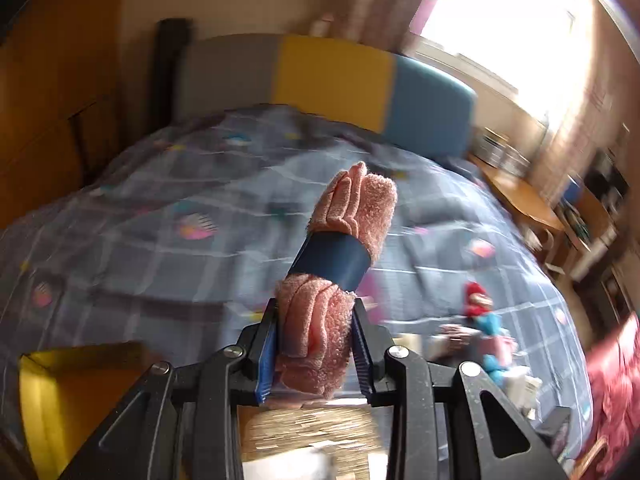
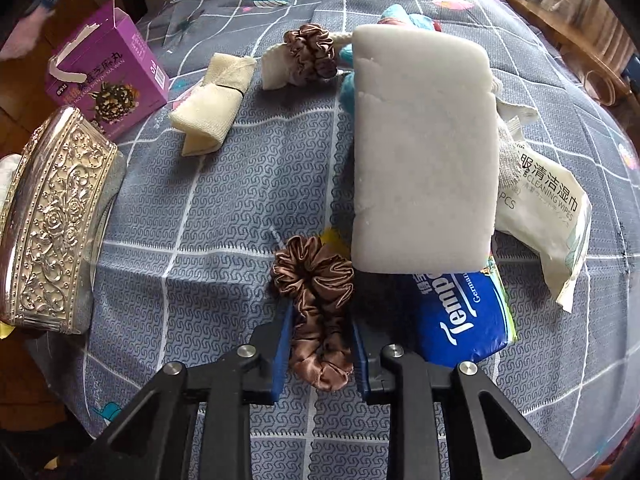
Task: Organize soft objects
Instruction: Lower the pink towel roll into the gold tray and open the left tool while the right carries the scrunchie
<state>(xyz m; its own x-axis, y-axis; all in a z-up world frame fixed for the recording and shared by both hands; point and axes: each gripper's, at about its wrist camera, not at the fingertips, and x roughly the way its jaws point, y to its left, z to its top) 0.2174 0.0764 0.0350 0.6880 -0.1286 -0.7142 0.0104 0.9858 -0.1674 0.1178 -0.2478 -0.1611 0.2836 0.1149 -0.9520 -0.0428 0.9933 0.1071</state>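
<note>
Left wrist view: the left gripper [image 1: 316, 340] is clamped tight on a rolled pink towel [image 1: 340, 248] bound by a dark blue band [image 1: 332, 260], lifted clear above the checked bedspread [image 1: 140, 220]; the background is smeared with blur. A yellow box [image 1: 48, 392] sits at the bed's near left edge.

Right wrist view: the right gripper [image 2: 320, 344] points steeply down, jaws narrowed onto a brown satin scrunchie [image 2: 316, 308] lying on the bedspread [image 2: 224, 200]. Just beside it, a white sponge block [image 2: 424, 148] leans over a blue tissue pack [image 2: 460, 316] and a wipes packet [image 2: 548, 208]. Toward the far edge, a cream cloth roll [image 2: 212, 100] and second scrunchie [image 2: 312, 52]; at the left edge, an ornate silver box [image 2: 52, 224] and purple carton [image 2: 108, 68].
</note>
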